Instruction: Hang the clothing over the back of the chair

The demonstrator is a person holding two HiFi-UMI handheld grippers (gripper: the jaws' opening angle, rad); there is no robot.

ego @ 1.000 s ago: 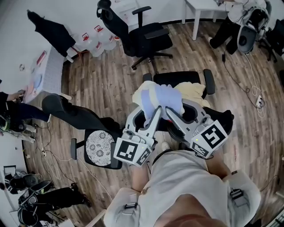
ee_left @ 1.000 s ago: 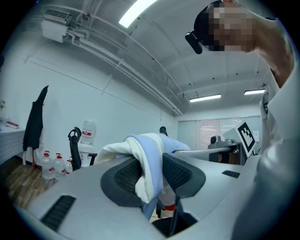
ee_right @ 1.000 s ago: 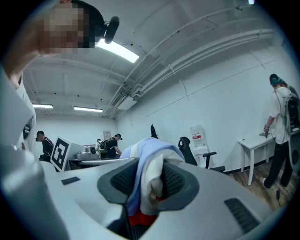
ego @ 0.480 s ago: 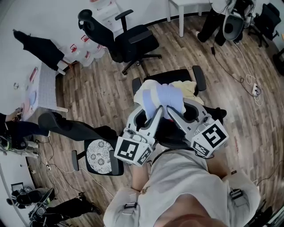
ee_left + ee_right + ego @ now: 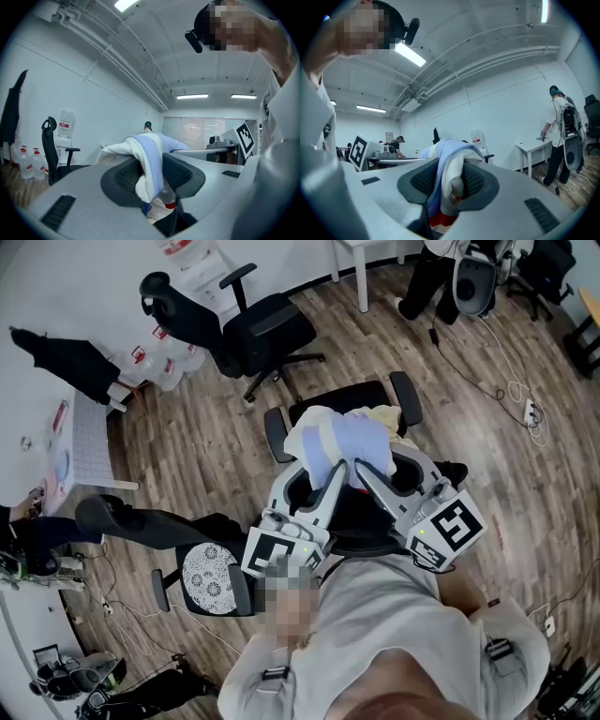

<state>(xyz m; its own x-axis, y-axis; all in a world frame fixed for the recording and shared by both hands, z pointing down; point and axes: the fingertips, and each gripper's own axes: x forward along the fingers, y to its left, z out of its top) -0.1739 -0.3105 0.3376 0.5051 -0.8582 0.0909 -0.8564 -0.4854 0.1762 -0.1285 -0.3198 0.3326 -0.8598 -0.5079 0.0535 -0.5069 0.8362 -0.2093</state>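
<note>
The clothing (image 5: 347, 439), a bundle of light blue and cream cloth, hangs between my two grippers above a black office chair (image 5: 361, 397) with two armrests. My left gripper (image 5: 336, 471) is shut on the bundle's left side. My right gripper (image 5: 362, 468) is shut on its right side. In the left gripper view the cloth (image 5: 147, 150) is pinched between the dark ribbed pads (image 5: 124, 176) of the left gripper (image 5: 152, 174). The right gripper view shows the same cloth (image 5: 450, 161) pressed in the right gripper (image 5: 447, 182). The chair's back is hidden under the bundle and grippers.
A second black office chair (image 5: 253, 329) stands farther back, with water bottles (image 5: 173, 367) by the wall. A reclined chair with a patterned cushion (image 5: 211, 577) is at the lower left. A white table (image 5: 80, 442) sits left, and cables (image 5: 511, 395) lie right. A person (image 5: 450, 277) stands at the top right.
Both grippers have travelled across the room with the clothing still pinched. In the head view the chairs and floor have slid to the left, and the armrest chair lies closer under the bundle.
</note>
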